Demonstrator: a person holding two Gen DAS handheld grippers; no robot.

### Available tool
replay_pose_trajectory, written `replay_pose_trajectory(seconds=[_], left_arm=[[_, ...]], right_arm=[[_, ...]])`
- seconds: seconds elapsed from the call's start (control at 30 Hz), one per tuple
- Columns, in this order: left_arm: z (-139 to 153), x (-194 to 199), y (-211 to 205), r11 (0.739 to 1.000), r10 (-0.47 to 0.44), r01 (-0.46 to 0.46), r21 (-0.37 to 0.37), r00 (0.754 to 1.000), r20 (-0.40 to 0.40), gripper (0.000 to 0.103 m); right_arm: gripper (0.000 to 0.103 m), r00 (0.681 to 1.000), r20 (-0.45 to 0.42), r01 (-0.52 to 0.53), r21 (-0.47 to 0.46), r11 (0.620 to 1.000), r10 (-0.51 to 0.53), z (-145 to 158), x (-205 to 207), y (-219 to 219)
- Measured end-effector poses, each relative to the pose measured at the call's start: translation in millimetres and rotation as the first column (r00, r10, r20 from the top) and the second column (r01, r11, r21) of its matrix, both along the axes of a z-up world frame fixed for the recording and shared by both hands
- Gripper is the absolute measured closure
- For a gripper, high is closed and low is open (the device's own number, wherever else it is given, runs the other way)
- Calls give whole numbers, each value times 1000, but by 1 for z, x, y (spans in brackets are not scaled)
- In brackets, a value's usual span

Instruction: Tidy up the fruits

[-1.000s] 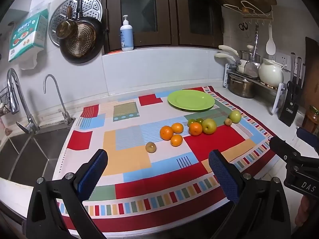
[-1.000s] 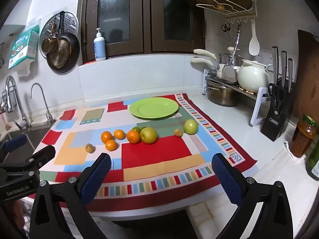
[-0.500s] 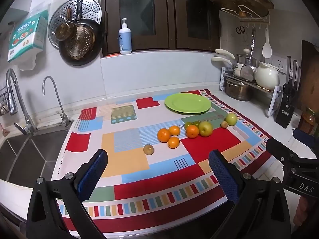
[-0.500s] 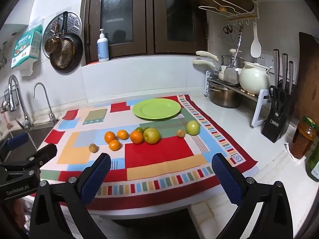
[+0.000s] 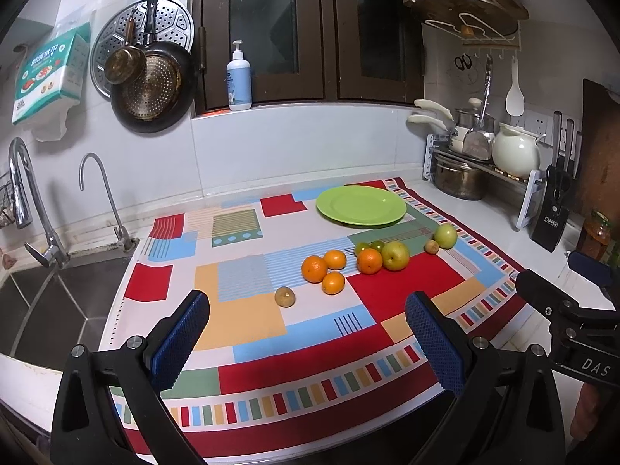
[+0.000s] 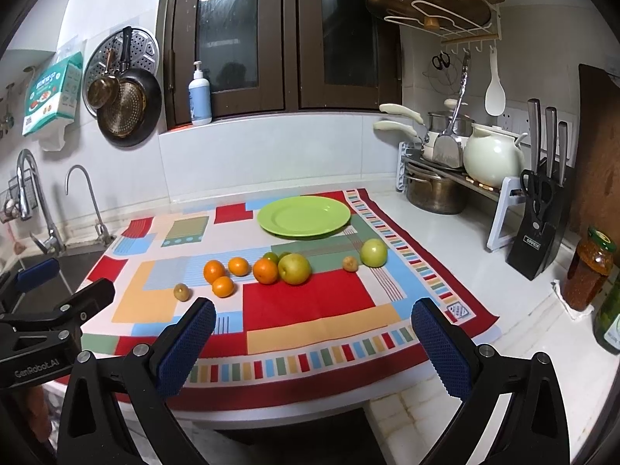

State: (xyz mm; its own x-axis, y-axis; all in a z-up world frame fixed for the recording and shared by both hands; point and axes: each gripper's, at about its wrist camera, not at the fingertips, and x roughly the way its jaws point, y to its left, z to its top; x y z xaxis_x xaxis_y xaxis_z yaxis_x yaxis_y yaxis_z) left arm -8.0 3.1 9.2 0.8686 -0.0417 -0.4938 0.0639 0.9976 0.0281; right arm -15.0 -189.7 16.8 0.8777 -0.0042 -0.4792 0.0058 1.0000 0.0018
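The fruits lie loose on the patterned cloth covering the bench: three oranges clustered together, a fourth orange touching a yellow-green apple, a green apple farther right, and a small brown fruit nearest. The green plate behind them holds nothing. Over the last second both views have drifted only slightly; no fruit has shifted. The left tool and right tool hang wide open and empty at the near edge, so sorting has likely not begun.

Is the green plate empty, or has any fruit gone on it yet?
Empty. The green plate shows a bare surface in both views; all the fruit lies on the cloth in front of it.
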Motion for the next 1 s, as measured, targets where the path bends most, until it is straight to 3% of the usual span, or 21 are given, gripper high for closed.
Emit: replay_pose_trajectory(seconds=[1.0], left_arm=[[0, 1, -2, 1000, 1, -1, -7, 1000, 10, 0]], right_arm=[[1, 1000, -1, -19, 2, 1000, 19, 1, 5, 4]])
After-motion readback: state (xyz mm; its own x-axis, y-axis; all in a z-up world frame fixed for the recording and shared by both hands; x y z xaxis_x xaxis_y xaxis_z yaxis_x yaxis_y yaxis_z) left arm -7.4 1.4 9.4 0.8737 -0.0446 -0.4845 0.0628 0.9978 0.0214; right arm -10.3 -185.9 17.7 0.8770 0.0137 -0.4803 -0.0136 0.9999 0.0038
